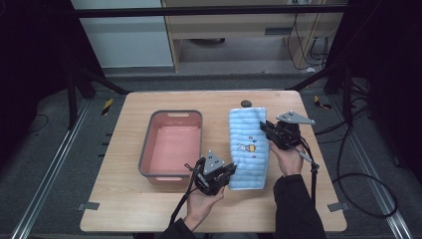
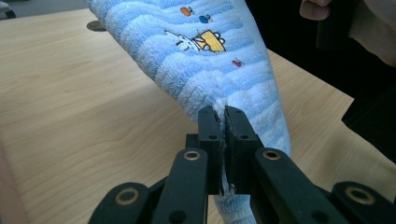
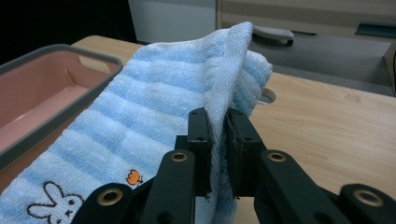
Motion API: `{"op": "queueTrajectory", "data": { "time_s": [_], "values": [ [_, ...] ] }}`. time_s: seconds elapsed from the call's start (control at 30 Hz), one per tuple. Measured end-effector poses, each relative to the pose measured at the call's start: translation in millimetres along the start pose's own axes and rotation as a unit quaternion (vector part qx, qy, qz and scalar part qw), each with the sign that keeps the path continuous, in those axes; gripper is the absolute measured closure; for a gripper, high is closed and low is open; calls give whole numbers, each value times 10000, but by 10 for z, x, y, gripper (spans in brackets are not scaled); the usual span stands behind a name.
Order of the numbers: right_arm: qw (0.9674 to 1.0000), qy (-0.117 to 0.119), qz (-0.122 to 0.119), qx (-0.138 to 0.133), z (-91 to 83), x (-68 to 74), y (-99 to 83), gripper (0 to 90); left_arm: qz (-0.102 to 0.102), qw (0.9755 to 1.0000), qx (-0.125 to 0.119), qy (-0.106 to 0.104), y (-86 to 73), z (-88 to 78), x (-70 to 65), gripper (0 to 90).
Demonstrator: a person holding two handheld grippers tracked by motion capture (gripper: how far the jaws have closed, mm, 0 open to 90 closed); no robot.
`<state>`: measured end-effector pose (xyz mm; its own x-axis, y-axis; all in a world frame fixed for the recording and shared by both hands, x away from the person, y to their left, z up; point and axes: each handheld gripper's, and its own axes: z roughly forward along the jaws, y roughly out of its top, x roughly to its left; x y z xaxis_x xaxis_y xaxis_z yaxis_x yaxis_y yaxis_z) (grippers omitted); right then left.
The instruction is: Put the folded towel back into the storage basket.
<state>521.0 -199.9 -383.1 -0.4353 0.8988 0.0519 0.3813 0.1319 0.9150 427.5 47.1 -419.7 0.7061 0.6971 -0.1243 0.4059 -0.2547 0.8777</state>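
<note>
A light blue striped towel (image 1: 248, 149) with a small rabbit picture lies folded lengthwise on the wooden table (image 1: 124, 209), right of the middle. My left gripper (image 1: 225, 174) is shut on the towel's near left corner; in the left gripper view the cloth (image 2: 201, 60) is pinched between the jaws at my left gripper (image 2: 224, 122). My right gripper (image 1: 266, 127) is shut on the towel's right edge toward the far end. In the right gripper view that edge (image 3: 163, 102) rises lifted between the jaws of my right gripper (image 3: 219, 122).
A pink tub with a grey rim (image 1: 171, 113) stands left of the towel, with nothing inside; its rim (image 3: 70, 51) is close to the cloth. A small dark round disc (image 1: 246, 103) sits in the table beyond the towel. Floor cables (image 1: 358, 174) lie right of the table.
</note>
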Motion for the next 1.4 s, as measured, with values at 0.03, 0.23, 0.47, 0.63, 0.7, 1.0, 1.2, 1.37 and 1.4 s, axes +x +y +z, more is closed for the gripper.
{"op": "queueTrajectory", "data": {
  "time_s": [0.03,0.23,0.47,0.63,0.7,1.0,1.2,1.37,1.4],
  "values": [
    [10000,0,-13,-41,-5,7,19,811,-6,10000,-47,-8,24,-28,5,861],
    [9998,38,-21,-194,-37,61,130,812,34,9998,-196,-10,95,-132,9,861],
    [9994,56,-33,-345,-51,118,230,811,68,9994,-324,38,175,-238,39,862],
    [9990,78,-49,-436,-67,170,319,812,93,9990,-422,96,230,-329,83,862],
    [9988,94,-51,-482,-69,195,357,812,125,9989,-441,128,245,-362,96,862],
    [9979,137,-99,-632,-49,324,506,812,237,9972,-630,310,301,-516,167,862],
    [9972,181,-159,-714,-2,451,622,812,214,9964,-702,419,333,-627,250,862],
    [9969,211,-205,-729,49,548,700,812,212,9959,-736,490,356,-713,311,862],
    [9968,220,-217,-735,58,570,718,812,210,9955,-754,526,362,-755,341,862]
  ]
}}
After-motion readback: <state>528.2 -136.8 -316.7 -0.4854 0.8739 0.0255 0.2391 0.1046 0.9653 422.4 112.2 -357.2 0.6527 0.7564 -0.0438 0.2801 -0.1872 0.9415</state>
